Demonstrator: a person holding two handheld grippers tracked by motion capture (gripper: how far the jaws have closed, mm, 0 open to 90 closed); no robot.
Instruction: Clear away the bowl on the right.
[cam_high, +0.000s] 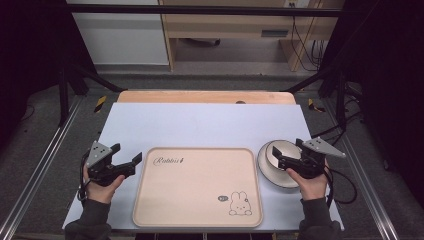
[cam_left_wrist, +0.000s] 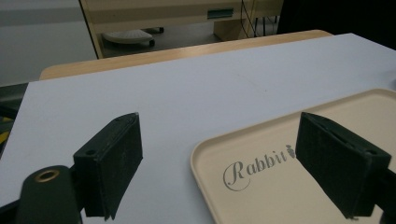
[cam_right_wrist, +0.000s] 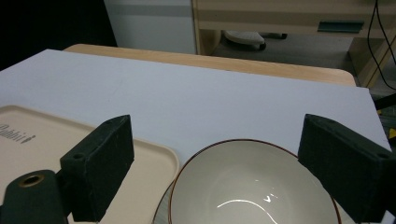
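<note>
Counter w/ beige tray at centre, nothing on it. White bowl sits on a plate just right of tray; right claw spread wide over it, no grip yet. Left claw, left of tray, also released. Work looks barely begun.

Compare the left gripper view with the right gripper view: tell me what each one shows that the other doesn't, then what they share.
Left gripper view: the open left claw over the tray's near-left corner, with the whole word "Rabbit".

Right gripper view: the open right claw over a white bowl with a dark rim, standing beside the tray.

Both: the beige tray, the pale blue mat and the wooden table edge beyond.
</note>
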